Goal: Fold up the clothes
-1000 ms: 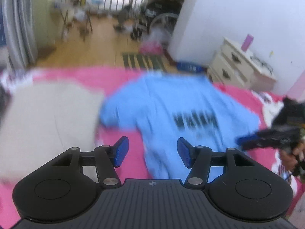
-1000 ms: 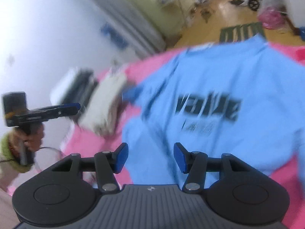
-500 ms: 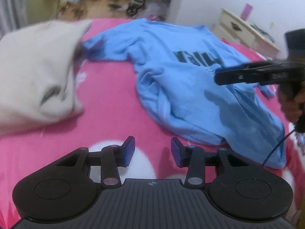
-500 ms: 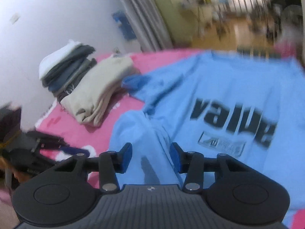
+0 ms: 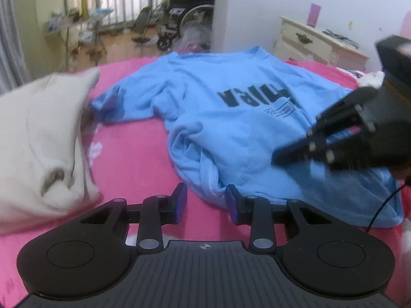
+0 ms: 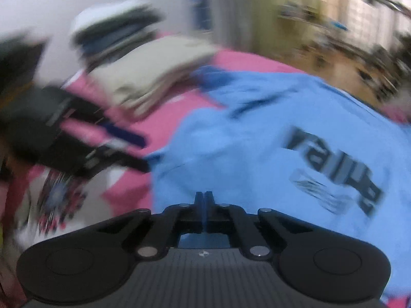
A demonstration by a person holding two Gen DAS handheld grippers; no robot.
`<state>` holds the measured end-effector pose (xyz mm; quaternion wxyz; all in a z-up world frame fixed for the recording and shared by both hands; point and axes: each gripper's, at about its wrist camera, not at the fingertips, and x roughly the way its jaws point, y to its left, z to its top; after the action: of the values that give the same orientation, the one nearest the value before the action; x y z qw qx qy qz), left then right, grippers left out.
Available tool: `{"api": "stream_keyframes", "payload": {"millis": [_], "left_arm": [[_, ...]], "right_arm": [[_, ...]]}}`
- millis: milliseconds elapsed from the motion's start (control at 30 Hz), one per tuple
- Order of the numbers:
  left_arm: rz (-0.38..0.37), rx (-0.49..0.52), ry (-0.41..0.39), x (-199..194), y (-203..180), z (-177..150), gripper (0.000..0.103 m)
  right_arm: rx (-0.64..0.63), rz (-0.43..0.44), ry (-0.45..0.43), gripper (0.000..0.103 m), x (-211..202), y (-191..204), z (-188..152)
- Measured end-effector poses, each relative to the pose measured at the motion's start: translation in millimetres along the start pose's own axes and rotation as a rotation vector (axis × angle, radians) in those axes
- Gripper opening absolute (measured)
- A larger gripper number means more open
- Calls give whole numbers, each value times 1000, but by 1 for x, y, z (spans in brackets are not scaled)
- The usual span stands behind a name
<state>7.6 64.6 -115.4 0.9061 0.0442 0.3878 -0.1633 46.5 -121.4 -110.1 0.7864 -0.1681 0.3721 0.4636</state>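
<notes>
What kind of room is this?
Probably a bedroom at home: a blue T-shirt lies spread on a pink bedspread, a cream nightstand stands by the wall, and folded clothes are stacked nearby.

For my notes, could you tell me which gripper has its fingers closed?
The right gripper: its fingers meet over the blue T-shirt. The left gripper is open.
</notes>
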Motion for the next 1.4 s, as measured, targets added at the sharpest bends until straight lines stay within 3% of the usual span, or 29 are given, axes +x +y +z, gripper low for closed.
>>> {"api": "stream_keyframes", "payload": {"millis": [267,367,433,467,500,600,700,1067,1200,1400], "left_arm": [[8,11,-14,12,-2,11,33],[7,7,-17,15,-2,13,33],[-1,4,-15,16,-3,14,33],[-6,3,-14,17,-4,15,33],[-13,0,-16,17,-5,15,33],[-39,25,-15,15,-10,14,34],[-40,73,0,18,-16,13,34],[22,79,23,24,-14,10,33],[18,86,18,24,-15,10,33],[27,83,7,25,-15,13,33]], "right_arm": [[-82,8,-4,5,-2,14,-2],[-112,11,-6,27,-3,19,-3],[-130,-35,31,24,10,18,-6],[-101,-40,36,9,11,12,-6],[-58,-36,34,1,11,4,-6],[182,42,-3,1,-3,-33,-5],[353,59,-31,1,-16,-60,-13],[674,-39,-87,1,-19,-106,-35],[534,-51,-117,7,-34,-89,-24],[37,-127,-99,30,-20,-24,-8]]}}
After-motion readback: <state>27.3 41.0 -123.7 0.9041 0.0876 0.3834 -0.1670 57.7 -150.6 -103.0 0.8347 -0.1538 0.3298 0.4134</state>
